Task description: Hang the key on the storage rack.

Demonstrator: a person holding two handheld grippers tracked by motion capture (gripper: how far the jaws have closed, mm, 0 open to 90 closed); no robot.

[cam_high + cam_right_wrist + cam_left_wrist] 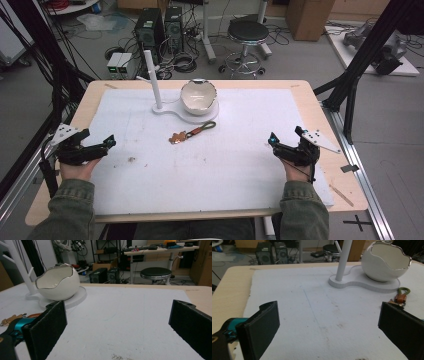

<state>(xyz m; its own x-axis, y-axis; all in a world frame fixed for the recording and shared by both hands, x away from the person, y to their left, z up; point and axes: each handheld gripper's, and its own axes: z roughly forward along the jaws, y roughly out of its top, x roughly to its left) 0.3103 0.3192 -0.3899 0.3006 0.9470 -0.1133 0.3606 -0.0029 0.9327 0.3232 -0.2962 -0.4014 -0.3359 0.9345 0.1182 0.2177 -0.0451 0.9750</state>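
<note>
The left gripper (102, 145) sits at the lower left of the high view, held in a hand above the white mat (225, 160) that covers the counter (345, 185). Its jaws stand wide apart and hold nothing; in the left gripper view the two black pads rise from the bottom corners with bare mat between them.

The right gripper (285, 140) sits at the lower right of the high view, also over the mat. Its jaws are likewise spread wide and empty, as the right gripper view confirms.

The keychain (191, 133) lies flat on the mat at the centre of the high view, between the two grippers and well apart from both. It consists of a copper-coloured key cluster at its left end and a green loop at its right end. In the left gripper view, the keychain (401, 296) appears at the right edge, just above the right jaw.

The white stand (172, 111) lies just above the keychain in the high view. It carries an upright post (152, 77) and an egg-shaped bowl (198, 97) with a jagged rim.
</note>
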